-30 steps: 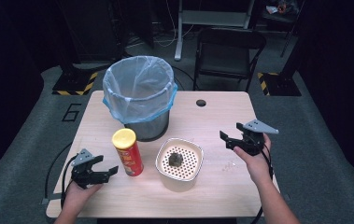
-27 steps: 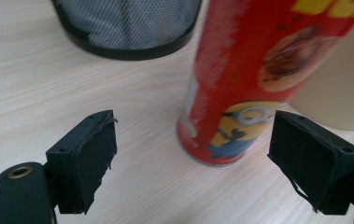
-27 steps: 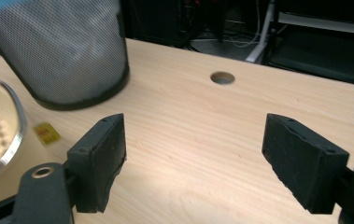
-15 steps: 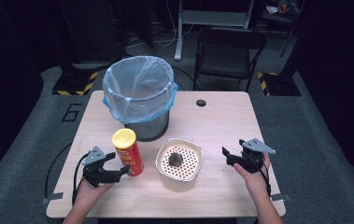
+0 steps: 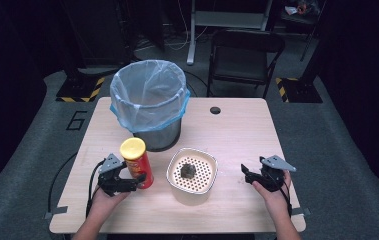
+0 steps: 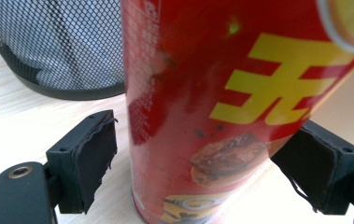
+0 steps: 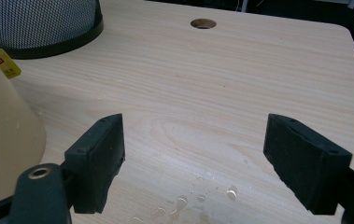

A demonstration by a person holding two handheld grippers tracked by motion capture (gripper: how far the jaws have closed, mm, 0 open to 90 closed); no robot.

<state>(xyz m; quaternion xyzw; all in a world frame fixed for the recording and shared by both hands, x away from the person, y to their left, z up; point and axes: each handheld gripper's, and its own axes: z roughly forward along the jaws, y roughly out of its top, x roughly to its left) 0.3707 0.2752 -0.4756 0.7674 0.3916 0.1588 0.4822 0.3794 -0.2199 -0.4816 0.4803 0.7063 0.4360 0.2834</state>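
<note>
A red snack can (image 5: 137, 162) with a yellow lid stands upright on the wooden table (image 5: 237, 130), just in front of the bin. My left gripper (image 5: 135, 183) reaches in from the left, its jaws on either side of the can's lower part. In the left gripper view the can (image 6: 221, 107) stands between the pads of my left gripper (image 6: 207, 172). The jaws have just been closing, and a gap remains at the left pad (image 6: 95, 158), so the gripper is open. My right gripper (image 5: 247, 176) hovers low over the table at the right, open with nothing between its jaws (image 7: 193, 158).
A mesh bin (image 5: 149, 95) lined with a blue bag stands at the back left. A cream perforated bowl (image 5: 171, 176) holding a dark lump (image 5: 187, 171) sits between the grippers. Water drops (image 7: 198, 200) lie by the right gripper. A cable hole (image 5: 215, 110) marks the far table.
My left gripper has slid right until its jaws straddle the can. My right gripper has come down toward the table and a little nearer the bowl.
</note>
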